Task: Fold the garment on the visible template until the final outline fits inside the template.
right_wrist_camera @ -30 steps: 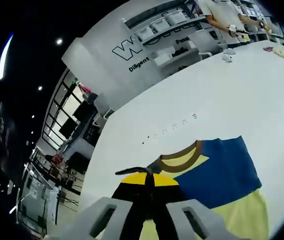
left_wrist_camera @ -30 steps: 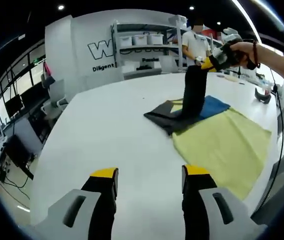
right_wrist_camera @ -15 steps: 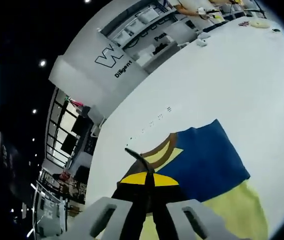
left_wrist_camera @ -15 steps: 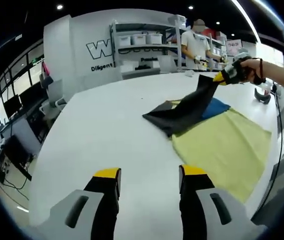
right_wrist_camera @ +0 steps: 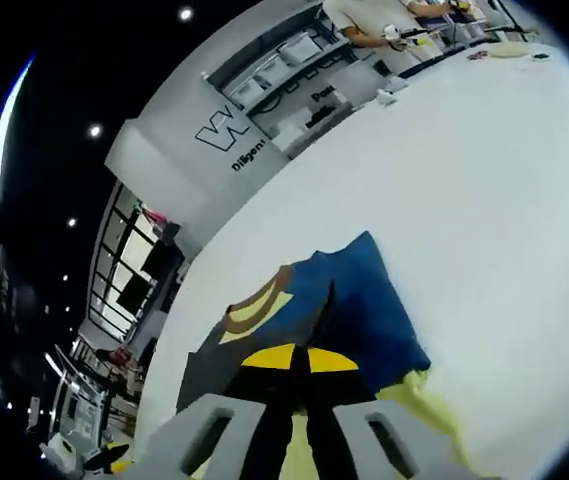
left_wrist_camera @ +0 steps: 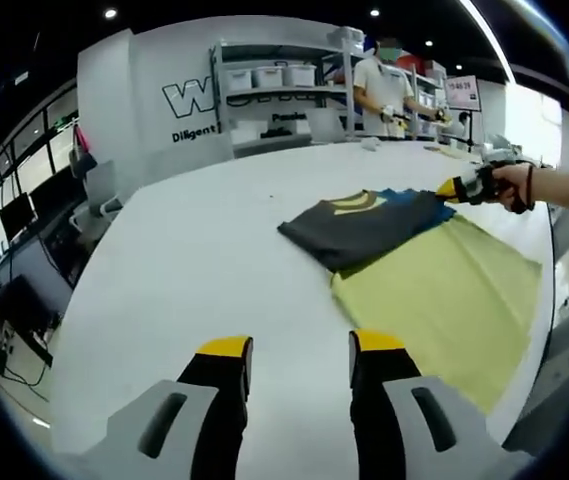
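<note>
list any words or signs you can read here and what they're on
"W": start of a big logo on the white wall, rest hidden by the shelves.
"Diligent": small dark lettering under that logo.
Dark lettering lower on the shelves: cut off and blurred, not readable.
Sign standing at the far end of the table: too small to read.
The shirt has stripes, no text.

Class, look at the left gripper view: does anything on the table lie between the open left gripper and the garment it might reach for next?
Nothing visible does. Only bare white table lies between the left gripper and the garment, whose far edge the right gripper holds.
</note>
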The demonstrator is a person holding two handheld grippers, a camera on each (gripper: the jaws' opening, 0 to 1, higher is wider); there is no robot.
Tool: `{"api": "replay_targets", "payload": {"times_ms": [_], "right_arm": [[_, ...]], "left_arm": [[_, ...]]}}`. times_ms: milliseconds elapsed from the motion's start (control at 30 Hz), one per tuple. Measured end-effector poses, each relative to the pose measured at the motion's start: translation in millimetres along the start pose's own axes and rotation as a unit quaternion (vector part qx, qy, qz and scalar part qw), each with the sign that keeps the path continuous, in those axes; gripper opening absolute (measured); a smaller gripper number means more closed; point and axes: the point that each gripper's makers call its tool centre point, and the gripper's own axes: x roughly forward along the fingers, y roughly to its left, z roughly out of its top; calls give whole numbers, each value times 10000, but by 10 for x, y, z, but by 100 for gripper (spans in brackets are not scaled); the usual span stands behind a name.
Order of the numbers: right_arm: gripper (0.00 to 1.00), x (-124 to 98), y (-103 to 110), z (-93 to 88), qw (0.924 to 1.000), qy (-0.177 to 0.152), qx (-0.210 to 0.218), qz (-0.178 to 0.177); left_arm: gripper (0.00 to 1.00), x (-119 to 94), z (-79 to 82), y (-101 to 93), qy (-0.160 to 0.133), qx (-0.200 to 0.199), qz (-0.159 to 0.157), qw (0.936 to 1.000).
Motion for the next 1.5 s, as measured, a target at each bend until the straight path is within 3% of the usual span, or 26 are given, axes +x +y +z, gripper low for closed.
{"api": "replay_targets", "payload": {"times_ms": [367, 467, 733, 900, 1033, 1133, 1167, 1333, 1400, 1500], "right_arm": [[0, 30, -204, -93, 9992, 95, -32, -387], [0, 37, -199, -90, 9989, 109, -197, -417], [0, -20, -155, -6, 9916, 51, -1116, -646], [26, -39, 141, 89, 9790, 15, -1997, -408], [31, -22, 498, 93, 9723, 51, -2336, -39], [43, 30, 760, 55, 9681, 196, -2487, 225], [46, 64, 879, 55, 9637, 220, -2635, 373], [46, 140, 1266, 16, 9567, 240, -2805, 740], [47, 204, 1435, -55, 9494, 348, -2992, 894], [47, 295, 1589, -96, 9441, 430, -3103, 1031]], "left_arm": [[36, 42, -7, -2, 66, 6, 8, 10000], [36, 44, 3, -11, 43, -7, -19, 10000], [37, 99, 53, -8, -2, -19, -8, 10000], [40, 145, 112, -39, -73, -3, -55, 10000], [41, 202, 165, -61, -134, -37, -93, 9999], [41, 242, 213, -80, -191, -64, -131, 9997], [41, 256, 233, -88, -218, -72, -147, 9996], [41, 360, 298, -129, -295, -86, -276, 9991], [40, 405, 301, -121, -292, -141, -299, 9990], [40, 462, 288, -114, -258, -220, -314, 9989]]}}
